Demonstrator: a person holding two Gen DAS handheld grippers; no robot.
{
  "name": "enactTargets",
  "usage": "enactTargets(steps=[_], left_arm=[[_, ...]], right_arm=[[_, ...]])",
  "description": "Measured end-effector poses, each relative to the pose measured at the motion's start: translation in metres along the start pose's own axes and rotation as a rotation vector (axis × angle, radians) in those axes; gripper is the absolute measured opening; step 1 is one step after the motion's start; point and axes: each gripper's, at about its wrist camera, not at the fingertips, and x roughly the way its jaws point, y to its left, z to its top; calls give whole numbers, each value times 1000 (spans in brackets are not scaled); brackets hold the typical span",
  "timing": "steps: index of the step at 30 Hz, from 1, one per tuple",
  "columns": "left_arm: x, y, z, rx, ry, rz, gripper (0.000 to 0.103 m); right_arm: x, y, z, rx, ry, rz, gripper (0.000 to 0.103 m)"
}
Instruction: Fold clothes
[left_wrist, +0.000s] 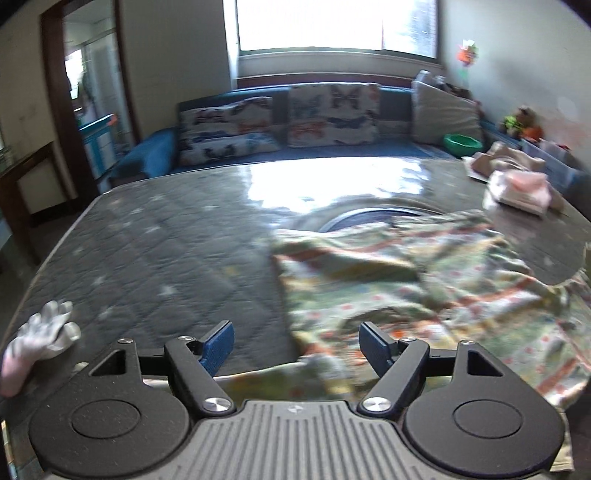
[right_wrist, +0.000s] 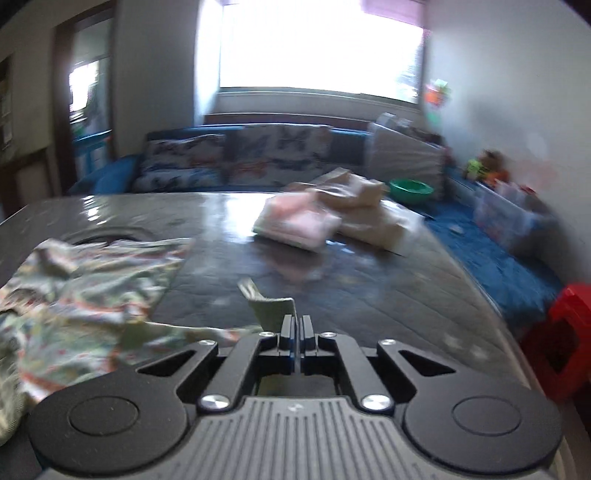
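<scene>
- The right gripper (right_wrist: 296, 325) has its jaws pressed together, pinching a greenish edge of the patterned garment (right_wrist: 85, 295); that bit of cloth stands up just ahead of the tips.
- The left gripper (left_wrist: 297, 347) is wide open and holds nothing; its blue pads (left_wrist: 218, 345) hover over the garment's near left edge (left_wrist: 406, 295).
- The garment lies spread and rumpled on the dark quilted mattress (left_wrist: 147, 236), between the two grippers.
- Judged step: one side is seized and the other free, so a fold is being set up. Next, the left probably needs to close on its own edge so both can carry the cloth over evenly.
- Well beyond, folded pink and beige clothes (right_wrist: 303, 225) sit stacked on the mattress.
- A green bowl (right_wrist: 410, 191) rests on the blue sofa behind; its contents cannot be made out.
</scene>
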Motion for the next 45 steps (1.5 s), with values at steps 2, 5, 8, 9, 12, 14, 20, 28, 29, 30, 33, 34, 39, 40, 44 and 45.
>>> enactTargets(steps=[2, 5, 8, 9, 12, 14, 20, 28, 29, 30, 33, 34, 39, 40, 44, 45], left_arm=[[4, -13, 2, 19, 8, -26, 80], [9, -33, 4, 47, 24, -61, 80], [13, -55, 5, 83, 35, -92, 80], [14, -61, 6, 93, 38, -103, 80], [15, -80, 7, 121, 43, -132, 81], [16, -91, 8, 138, 47, -152, 82], [19, -124, 6, 188, 66, -200, 82], [21, -161, -1, 261, 81, -261, 84], [21, -165, -2, 268, 81, -271, 84], [22, -170, -2, 273, 82, -281, 84], [25, -186, -3, 292, 84, -313, 85], [26, -191, -4, 302, 83, -323, 85], [33, -218, -11, 363, 85, -343, 85], [35, -222, -13, 372, 86, -343, 85], [44, -230, -21, 390, 112, -351, 86], [45, -231, -23, 387, 106, -352, 89]], right_arm=[[5, -17, -10, 50, 27, -33, 2], [18, -41, -28, 148, 86, -37, 2], [27, -54, -40, 233, 124, -14, 11], [29, -59, -44, 262, 130, -7, 16], [31, -69, -50, 324, 126, 13, 32], [33, -73, -51, 353, 117, 29, 33], [47, -55, -43, 263, 112, -4, 35], [45, -53, -38, 290, 86, 3, 8], [41, -56, -37, 316, 74, 15, 7], [38, -58, -36, 334, 64, 26, 7], [29, -58, -31, 346, 49, 47, 7], [27, -58, -29, 350, 44, 53, 7], [15, -61, -17, 387, 7, 80, 7], [13, -61, -15, 391, -3, 85, 7], [8, -60, -7, 402, -26, 110, 7], [7, -59, -5, 397, -27, 111, 7]])
